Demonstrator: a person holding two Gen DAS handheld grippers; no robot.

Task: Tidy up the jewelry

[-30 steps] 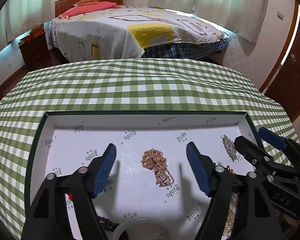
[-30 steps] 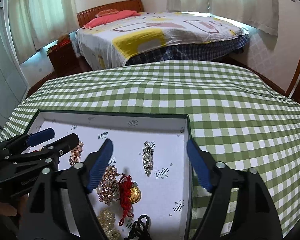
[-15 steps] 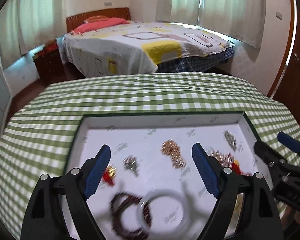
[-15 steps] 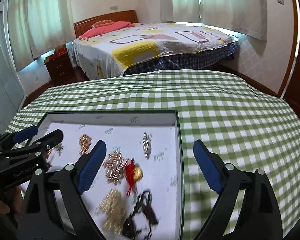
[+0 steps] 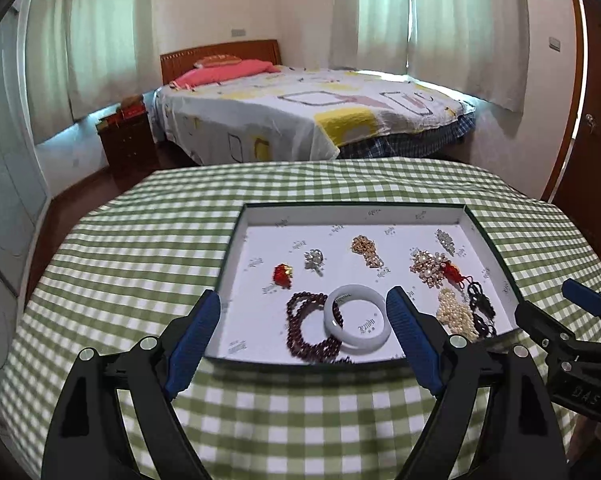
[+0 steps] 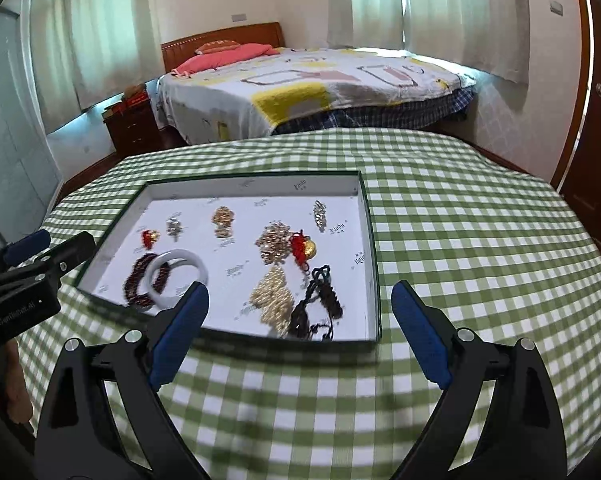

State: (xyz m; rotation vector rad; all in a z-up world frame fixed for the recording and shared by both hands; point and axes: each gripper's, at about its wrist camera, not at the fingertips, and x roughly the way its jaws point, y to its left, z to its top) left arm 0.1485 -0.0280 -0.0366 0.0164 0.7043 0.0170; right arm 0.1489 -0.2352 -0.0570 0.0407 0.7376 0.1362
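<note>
White smooth bangle (image 5: 358, 317) (round) overlapping dark-red beaded bracelet (image 5: 306, 330)

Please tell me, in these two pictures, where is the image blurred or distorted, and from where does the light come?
Left wrist view: fisheye bends the checked tablecloth into a dome; the white bangle is fairly sharp, the cloth nearest the camera soft. Right wrist view: motion blur smears the pearl heap and black cord. In both, daylight enters through the curtains behind the bed.

Both tools (image 5: 302, 340) (image 6: 298, 330) farther from tray (image 5: 488, 240)
</note>
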